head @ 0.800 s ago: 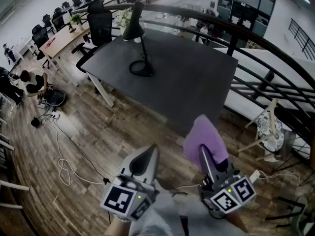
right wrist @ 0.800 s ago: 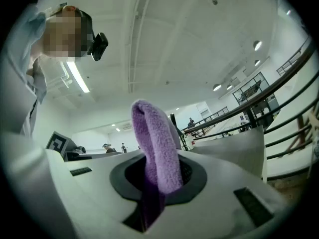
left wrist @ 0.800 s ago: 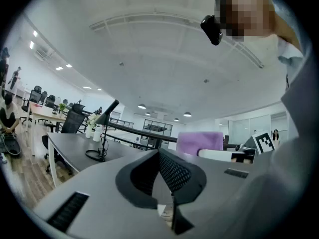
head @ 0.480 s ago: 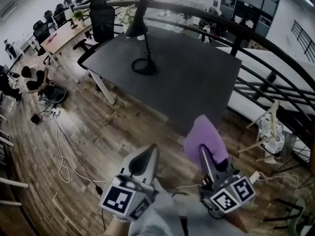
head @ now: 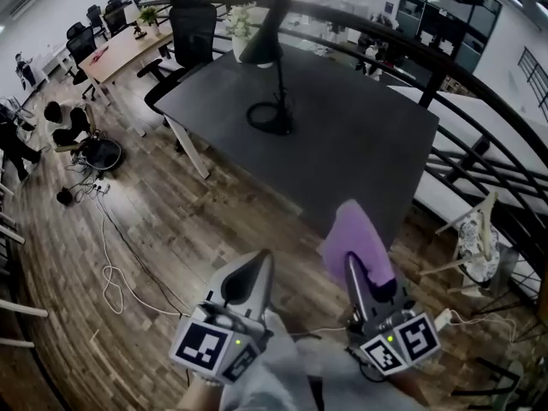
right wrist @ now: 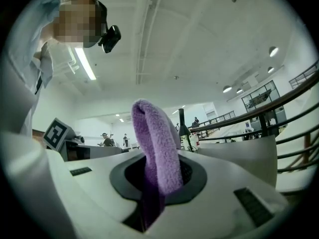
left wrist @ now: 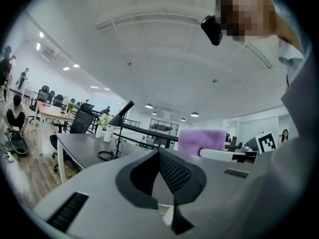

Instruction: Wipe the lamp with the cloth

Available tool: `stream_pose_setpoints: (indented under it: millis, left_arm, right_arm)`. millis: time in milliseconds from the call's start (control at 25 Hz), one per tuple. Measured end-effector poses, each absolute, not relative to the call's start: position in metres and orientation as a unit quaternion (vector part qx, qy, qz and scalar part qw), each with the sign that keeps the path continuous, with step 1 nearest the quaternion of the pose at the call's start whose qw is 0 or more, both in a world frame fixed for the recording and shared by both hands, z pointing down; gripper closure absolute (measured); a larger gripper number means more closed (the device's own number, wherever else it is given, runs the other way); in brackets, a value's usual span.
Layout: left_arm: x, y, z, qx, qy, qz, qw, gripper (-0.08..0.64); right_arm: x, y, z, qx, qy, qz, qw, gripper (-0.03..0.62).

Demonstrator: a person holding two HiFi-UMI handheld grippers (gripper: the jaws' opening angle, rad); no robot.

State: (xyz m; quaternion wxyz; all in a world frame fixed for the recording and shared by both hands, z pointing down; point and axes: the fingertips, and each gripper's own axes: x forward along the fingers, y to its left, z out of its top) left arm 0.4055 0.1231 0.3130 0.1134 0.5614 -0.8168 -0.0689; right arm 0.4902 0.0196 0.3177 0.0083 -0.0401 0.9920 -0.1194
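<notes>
A black desk lamp (head: 272, 67) stands on the dark grey table (head: 342, 152), its shade up by the far edge and its round base in the middle of the top. A purple cloth (head: 358, 240) sticks up from my right gripper (head: 353, 264), whose jaws are shut on it, over the wooden floor short of the table. My left gripper (head: 253, 274) is beside it, shut with nothing in it. The left gripper view has the lamp (left wrist: 118, 128) far off and the cloth (left wrist: 201, 141) at the right. The cloth (right wrist: 157, 148) fills the right gripper view.
A black railing (head: 479, 127) curves along the table's right side. Office chairs (head: 184, 37) and a wooden desk (head: 120, 50) stand at the far left. A cable (head: 111, 272) lies on the floor at the left. A white chair (head: 471, 238) sits at the right.
The table and lamp have slid right and lower in the head view, a little nearer. Both grippers keep the same pose, cloth still held.
</notes>
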Motion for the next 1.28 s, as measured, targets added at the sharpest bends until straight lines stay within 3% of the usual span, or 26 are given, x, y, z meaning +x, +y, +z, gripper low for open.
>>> stream_pose_setpoints:
  millis: [720,1280]
  left_arm:
    - [0.227,0.206,0.299,0.508,-0.853,-0.076,0.091,0.554]
    - [0.165,0.272,0.298,0.429,-0.896,-0.091,0.069,0.554]
  right_arm:
    - [0.307,0.075,0.311,-0.007,0.993,-0.116,0.002,0.545]
    - [0.251,0.093,0.313,0.022,0.994,-0.104,-0.007,0.545]
